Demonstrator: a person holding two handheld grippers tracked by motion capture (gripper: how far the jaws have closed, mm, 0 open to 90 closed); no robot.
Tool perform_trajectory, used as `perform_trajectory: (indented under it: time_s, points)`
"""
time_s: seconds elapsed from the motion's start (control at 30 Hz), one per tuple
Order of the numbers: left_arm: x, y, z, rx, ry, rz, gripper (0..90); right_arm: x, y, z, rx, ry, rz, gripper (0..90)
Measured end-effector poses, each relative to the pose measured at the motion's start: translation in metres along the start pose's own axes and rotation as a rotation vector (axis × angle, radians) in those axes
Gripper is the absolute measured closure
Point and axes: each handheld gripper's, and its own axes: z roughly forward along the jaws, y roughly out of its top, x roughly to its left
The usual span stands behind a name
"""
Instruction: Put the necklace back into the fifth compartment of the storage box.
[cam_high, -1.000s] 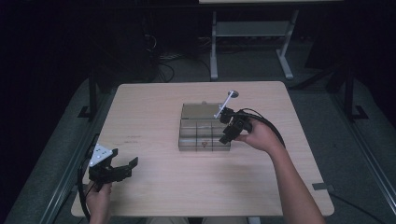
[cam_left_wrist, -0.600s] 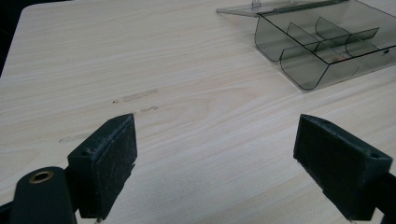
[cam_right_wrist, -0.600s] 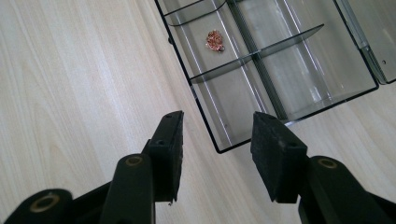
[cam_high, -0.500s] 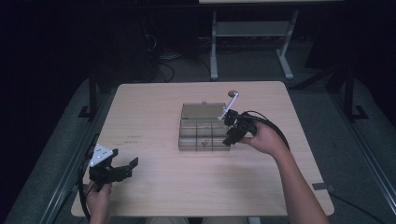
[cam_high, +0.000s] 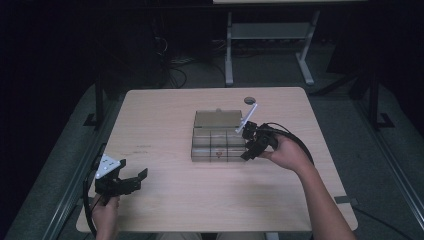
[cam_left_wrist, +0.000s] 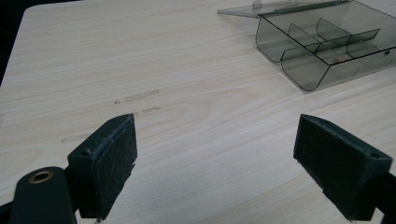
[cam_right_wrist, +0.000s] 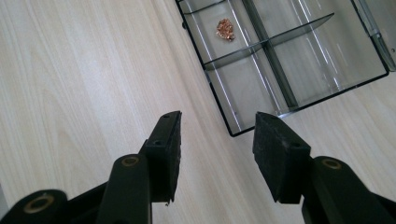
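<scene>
Light wood tabletop (cam_high: 165, 120), dark room around it. A clear smoke-tinted compartment box (cam_high: 218, 145) is sitting near the middle of the tabletop, its lid (cam_high: 218, 119) lying open and flat on the far side. Dividers are splitting the box into several cells.

Left tongs (cam_high: 131, 183) are hovering over the near-left corner of the tabletop, well apart from the box, with the person's left hand (cam_high: 105, 210) gripping from below. In the left gripper view the left tongs (cam_left_wrist: 215, 163) are standing spread wide, nothing between the pads, bare wood grain beneath, and the box (cam_left_wrist: 322, 46) is showing at the upper right with the lid hinged back behind it.

Right tongs (cam_high: 248, 150) are sitting just beside the box's right end, held by the right hand (cam_high: 287, 152); a cable (cam_high: 295, 140) is looping over the wrist. In the right gripper view the right tongs (cam_right_wrist: 217, 154) are parted with a moderate gap, pinching nothing, pointing down at the tabletop just off the box's near corner (cam_right_wrist: 280, 60). A small coppery, crumpled item (cam_right_wrist: 225, 29) is lying in one cell of the box, close to a divider. The other visible cells are looking bare.

A small dark round spot (cam_high: 249, 100) is showing on the tabletop beyond the box.
</scene>
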Motion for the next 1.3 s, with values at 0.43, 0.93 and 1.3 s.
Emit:
perform_trajectory:
  time_s: [0.43, 0.93, 1.3]
  points:
    - [0.000, 0.000, 0.000, 0.004, -0.001, 0.001, 13.0, 0.006, -0.014, -0.005, -0.007, -0.004, 0.004, 50.5]
    - [0.000, 0.000, 0.000, 0.003, 0.001, 0.002, 13.0, 0.013, -0.034, -0.006, -0.017, -0.010, 0.013, 49.0]
    - [-0.001, 0.000, 0.001, 0.002, -0.002, 0.003, 13.0, 0.018, -0.052, -0.007, -0.029, -0.011, 0.033, 48.3]
